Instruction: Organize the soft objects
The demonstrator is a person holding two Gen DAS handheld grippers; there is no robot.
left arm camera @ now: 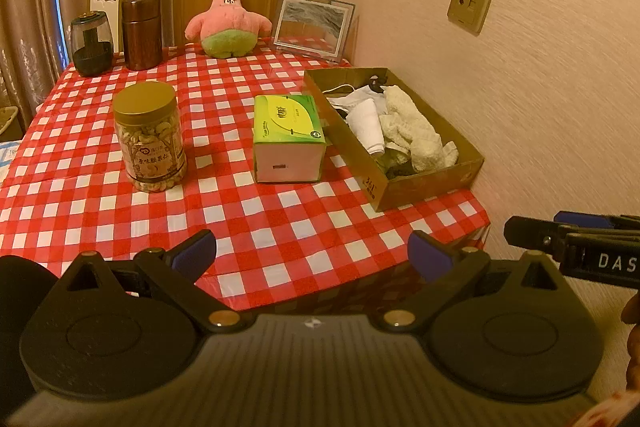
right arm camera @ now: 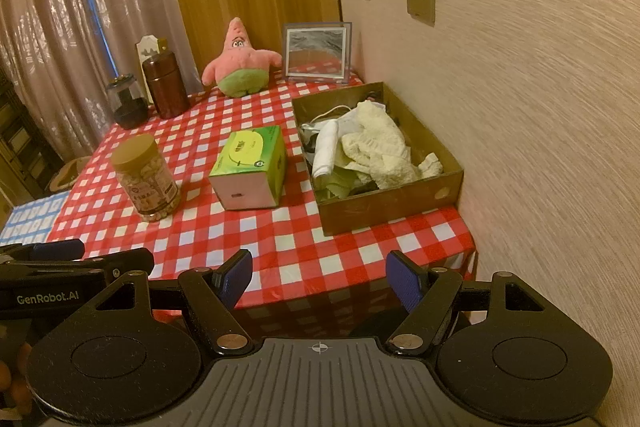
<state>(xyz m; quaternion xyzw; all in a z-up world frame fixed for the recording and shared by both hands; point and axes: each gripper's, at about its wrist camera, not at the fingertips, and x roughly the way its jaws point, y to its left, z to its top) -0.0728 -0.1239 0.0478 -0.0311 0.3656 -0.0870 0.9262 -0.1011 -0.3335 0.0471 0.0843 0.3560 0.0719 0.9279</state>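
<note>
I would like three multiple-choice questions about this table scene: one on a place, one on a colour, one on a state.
1. Where does the plush sit?
A. in the box
B. at the far edge of the table, beside the frame
C. on the jar

2. What colour is the jar lid?
A. gold
B. blue
C. white

3. How is the right gripper?
A. shut on a towel
B. shut on nothing
C. open, holding nothing

Answers:
1 B: it sits left of the frame, far from the box.
2 A: the screw lid looks golden.
3 C: its blue pads stand apart over the cloth.
</note>
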